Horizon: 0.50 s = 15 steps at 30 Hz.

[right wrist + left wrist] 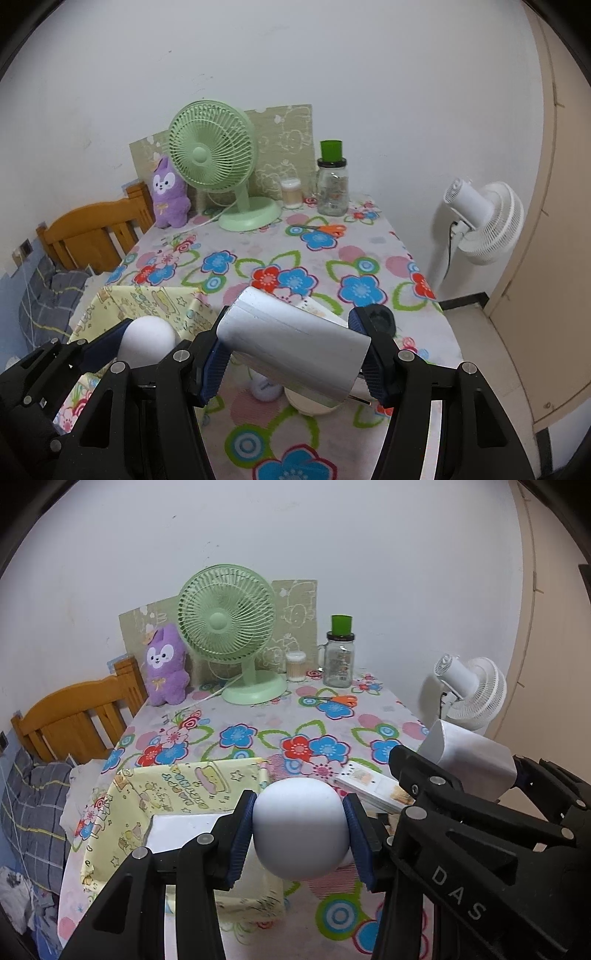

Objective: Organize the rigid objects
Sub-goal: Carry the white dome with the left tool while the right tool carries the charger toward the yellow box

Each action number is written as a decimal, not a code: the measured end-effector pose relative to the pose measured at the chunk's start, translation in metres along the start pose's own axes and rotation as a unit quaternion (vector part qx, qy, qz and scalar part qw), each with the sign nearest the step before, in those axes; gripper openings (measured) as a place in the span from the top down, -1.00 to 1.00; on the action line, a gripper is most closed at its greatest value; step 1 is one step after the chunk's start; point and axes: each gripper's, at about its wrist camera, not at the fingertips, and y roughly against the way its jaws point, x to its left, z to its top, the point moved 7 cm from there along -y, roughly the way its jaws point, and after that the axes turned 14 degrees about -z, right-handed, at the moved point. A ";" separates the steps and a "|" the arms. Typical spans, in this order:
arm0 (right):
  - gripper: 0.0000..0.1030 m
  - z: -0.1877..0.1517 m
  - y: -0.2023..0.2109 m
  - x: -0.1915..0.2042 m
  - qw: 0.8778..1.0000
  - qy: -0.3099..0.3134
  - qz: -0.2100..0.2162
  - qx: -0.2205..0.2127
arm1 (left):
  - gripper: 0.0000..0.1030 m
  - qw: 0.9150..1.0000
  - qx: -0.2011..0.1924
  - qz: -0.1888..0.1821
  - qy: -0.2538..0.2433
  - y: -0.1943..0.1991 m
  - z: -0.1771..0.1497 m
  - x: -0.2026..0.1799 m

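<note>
- My left gripper [301,843] clamps a smooth white egg-shaped plastic object [300,829], held just above the near right corner of the pale yellow cartoon-print fabric storage box [177,786] at the table's near left edge.
- My right gripper [291,354] grips a white rectangular plastic block [295,343], its long axis running crosswise and tilted, over the near middle of the floral tablecloth-covered table [332,258].
- The box lies to the left of both; my left is nearer.
- Under the block, a small white ball [263,387] and a cream dish [314,404]; I judge neither blocks the way.
</note>
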 end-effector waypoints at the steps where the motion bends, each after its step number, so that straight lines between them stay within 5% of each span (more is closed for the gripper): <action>1: -0.26 0.001 -0.003 0.005 1.000 0.002 0.003 0.001 | 0.04 1.000 0.000 0.002 0.001 0.000 0.000 0.003; 15: -0.26 0.016 -0.018 0.062 0.999 0.026 0.042 0.005 | 0.04 1.000 0.001 0.012 0.012 -0.001 0.010 0.056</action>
